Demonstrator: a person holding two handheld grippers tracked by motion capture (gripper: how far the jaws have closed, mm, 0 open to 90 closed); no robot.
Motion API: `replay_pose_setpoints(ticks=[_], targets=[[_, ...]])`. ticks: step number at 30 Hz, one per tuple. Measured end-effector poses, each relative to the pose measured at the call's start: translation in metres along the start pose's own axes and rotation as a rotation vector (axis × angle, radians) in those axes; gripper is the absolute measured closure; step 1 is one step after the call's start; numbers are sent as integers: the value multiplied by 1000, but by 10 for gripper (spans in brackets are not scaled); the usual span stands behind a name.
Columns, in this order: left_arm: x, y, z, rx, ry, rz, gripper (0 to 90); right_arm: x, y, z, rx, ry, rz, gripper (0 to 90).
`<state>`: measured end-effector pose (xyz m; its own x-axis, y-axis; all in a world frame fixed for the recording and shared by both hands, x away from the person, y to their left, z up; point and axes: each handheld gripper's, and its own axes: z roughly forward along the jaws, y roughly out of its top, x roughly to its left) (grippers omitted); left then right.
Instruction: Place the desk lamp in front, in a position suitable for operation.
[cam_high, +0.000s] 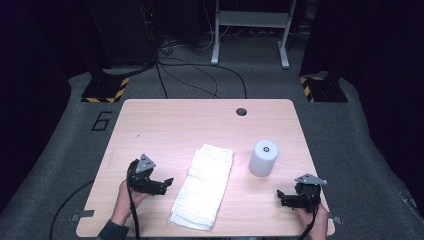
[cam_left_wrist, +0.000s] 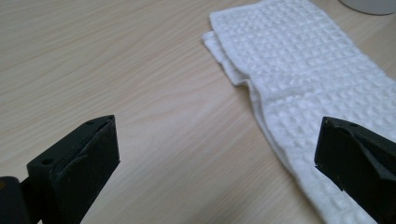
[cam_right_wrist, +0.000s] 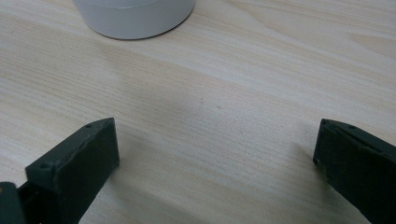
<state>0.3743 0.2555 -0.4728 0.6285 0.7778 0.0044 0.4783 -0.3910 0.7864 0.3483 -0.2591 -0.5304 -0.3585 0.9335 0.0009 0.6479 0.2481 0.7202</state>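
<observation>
Light wood table (cam_high: 150, 125), folded white towel (cam_high: 204, 185) centre, white cylinder (cam_high: 263, 157) to its right; my left gripper (cam_high: 169, 181) and right gripper (cam_high: 280, 194) gape wide, empty—I'd approach the towel's near edge low, pinching one layer.

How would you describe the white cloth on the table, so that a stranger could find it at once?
Start at the light wooden table and look at its middle, between the left gripper and the right gripper. There lies the towel, a long folded strip. Unlike the smooth upright white cylinder beside it, it is flat, soft and waffle-textured.
</observation>
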Motion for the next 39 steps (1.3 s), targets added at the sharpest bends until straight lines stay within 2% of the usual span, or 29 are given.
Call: replay_pose_setpoints(ticks=[8,12,20,26,31,34,35,36,39], targets=[[-15,15,16,1,-49,28,0,0,0,0,1,0,-1,0],[-25,23,28,21,-73,42,0,0,0,0,0,0,0,0],[-49,38,55,72,-123,94,0,0,0,0,0,0,-1,0],[-62,40,76,97,-135,116,0,0,0,0,-1,0,2,0],[-71,38,90,137,-154,142,0,0,0,0,0,0,-2,0],[-75,35,96,170,-153,163,0,0,0,0,-1,0,0,0],[-77,33,98,176,-150,166,0,0,0,0,0,0,-1,0],[-78,32,100,180,-166,165,0,0,0,0,1,0,-1,0],[-80,28,104,209,-157,173,0,0,0,0,0,0,-2,0]])
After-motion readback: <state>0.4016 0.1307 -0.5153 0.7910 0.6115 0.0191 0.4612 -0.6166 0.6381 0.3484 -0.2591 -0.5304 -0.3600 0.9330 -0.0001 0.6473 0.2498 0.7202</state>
